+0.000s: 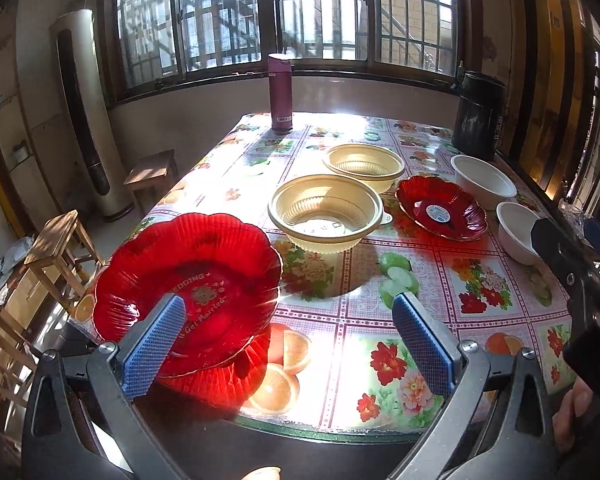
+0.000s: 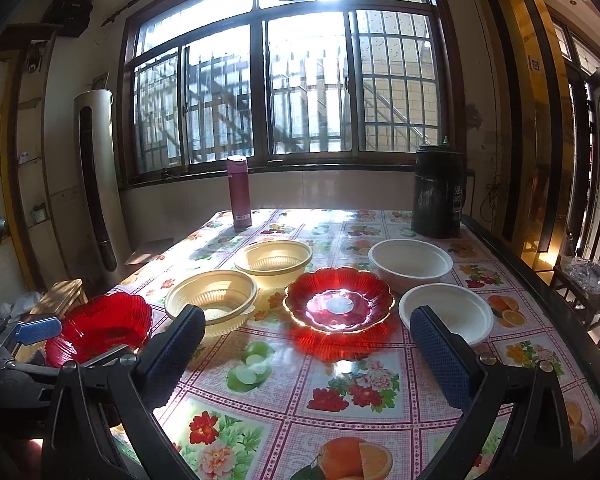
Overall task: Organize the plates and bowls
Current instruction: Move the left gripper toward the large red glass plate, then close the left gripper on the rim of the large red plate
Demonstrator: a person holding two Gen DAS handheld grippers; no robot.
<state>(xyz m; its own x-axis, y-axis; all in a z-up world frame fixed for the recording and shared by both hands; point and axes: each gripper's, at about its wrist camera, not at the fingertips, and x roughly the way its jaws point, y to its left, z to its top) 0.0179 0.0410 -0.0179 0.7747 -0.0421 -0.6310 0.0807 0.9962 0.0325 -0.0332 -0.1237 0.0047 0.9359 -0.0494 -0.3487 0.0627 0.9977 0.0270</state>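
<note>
The left gripper (image 1: 288,328) hangs over the near left corner of the worktop (image 1: 480,320), its blue-padded jaws spread wide apart with nothing between them; a red scalloped plate (image 1: 188,276) sits tilted at that corner, just beyond and partly behind the left finger. The right gripper (image 2: 308,344) hovers over the near edge with its jaws likewise wide apart and empty. Beyond it, mid-worktop, lies a second red plate (image 2: 338,300) with a round label at its centre. To its left stand two cream ribbed bowls (image 2: 212,296), the farther one (image 2: 274,260) just behind the nearer. To the right of the second red plate are two white bowls, one near (image 2: 446,312) and one farther (image 2: 410,260). At the far edge stand a purple flask (image 2: 239,192) on the left and a dark cylindrical container (image 2: 438,192) on the right.
</note>
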